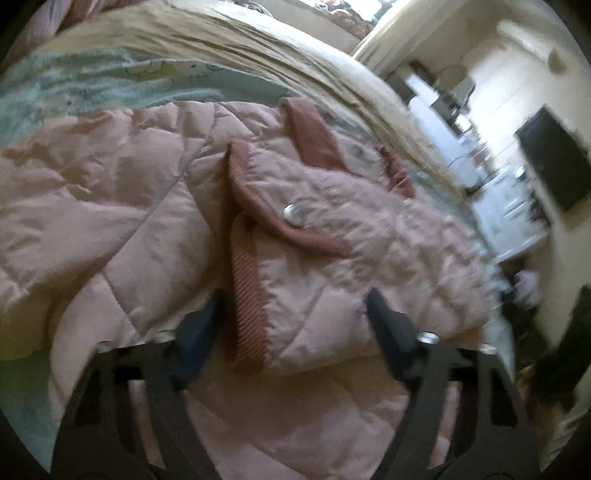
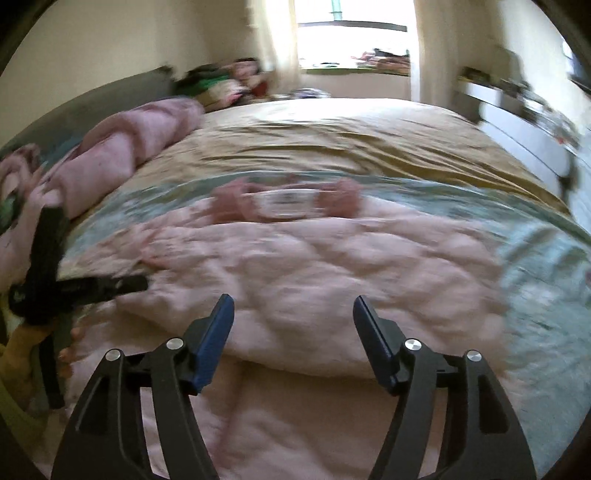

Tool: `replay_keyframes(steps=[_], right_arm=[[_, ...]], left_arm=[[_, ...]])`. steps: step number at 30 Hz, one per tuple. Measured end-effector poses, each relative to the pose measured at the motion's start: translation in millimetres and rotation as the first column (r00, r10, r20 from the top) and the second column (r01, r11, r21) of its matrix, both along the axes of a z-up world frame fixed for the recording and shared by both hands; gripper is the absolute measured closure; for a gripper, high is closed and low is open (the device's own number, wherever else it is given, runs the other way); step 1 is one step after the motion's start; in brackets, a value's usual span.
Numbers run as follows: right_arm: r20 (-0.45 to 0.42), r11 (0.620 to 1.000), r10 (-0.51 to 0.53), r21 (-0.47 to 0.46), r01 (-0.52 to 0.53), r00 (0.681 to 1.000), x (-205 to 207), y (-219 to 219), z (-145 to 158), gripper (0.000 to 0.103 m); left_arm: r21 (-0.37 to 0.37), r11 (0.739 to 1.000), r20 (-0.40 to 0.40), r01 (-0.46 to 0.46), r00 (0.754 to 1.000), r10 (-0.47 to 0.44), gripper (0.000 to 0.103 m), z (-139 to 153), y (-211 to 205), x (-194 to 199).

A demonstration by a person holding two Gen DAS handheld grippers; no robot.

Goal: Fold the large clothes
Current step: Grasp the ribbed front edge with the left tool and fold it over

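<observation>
Left wrist view: pink quilted jacket point(image 1: 122, 206) spread on the bed point(image 1: 207, 44), over a pale blue patterned sheet point(image 1: 74, 85). A folded section with ribbed corduroy trim point(image 1: 248, 295) and a silver snap button point(image 1: 294, 215) lies directly ahead of the left gripper point(image 1: 291, 314). Jaws spread wide, the trim edge running lengthwise between them; the left finger is partly buried by fabric, the right finger point(image 1: 388, 325) rests against the quilting. Nothing appears pinched, though blur makes contact hard to judge. Camera is rolled, room tilted at right.

Right wrist view: right gripper point(image 2: 293, 317) hovers low over the jacket's near hem, jaws wide apart and empty. Jacket lies straight ahead, long axis running away toward the collar point(image 2: 288, 201) at the far end, beyond it the tan bedspread and window point(image 2: 351, 33). A rolled pink blanket point(image 2: 140, 136) sits at far left. The left gripper's body shows at left edge, fingers reaching onto the jacket's side.

Judgement: left hand is nearer the fold edge and better placed to take it; right hand faces the hem squarely.
</observation>
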State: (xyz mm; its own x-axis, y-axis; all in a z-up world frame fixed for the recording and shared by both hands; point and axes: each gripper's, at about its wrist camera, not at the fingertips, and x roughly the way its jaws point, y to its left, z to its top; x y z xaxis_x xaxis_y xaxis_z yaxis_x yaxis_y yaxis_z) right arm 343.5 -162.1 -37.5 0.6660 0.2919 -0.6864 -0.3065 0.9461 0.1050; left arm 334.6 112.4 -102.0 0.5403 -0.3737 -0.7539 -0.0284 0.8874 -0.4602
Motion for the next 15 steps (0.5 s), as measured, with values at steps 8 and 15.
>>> replay_keyframes(steps=[8,15], right_arm=[[-0.005,0.98,-0.201,-0.016,0.201,0.98,17.2,-67.6,5.6,0.037],[-0.058,0.981,-0.194,-0.022,0.193,0.979,45.6,-58.0,-2.1,0.036]], left_arm=[[0.118,0.993,0.14,-0.007,0.99,-0.01,0.097,38.1,3.7,-12.3],[0.163,0.986,0.101,-0.02,0.995,0.003,0.097,33.9,5.5,-16.2]])
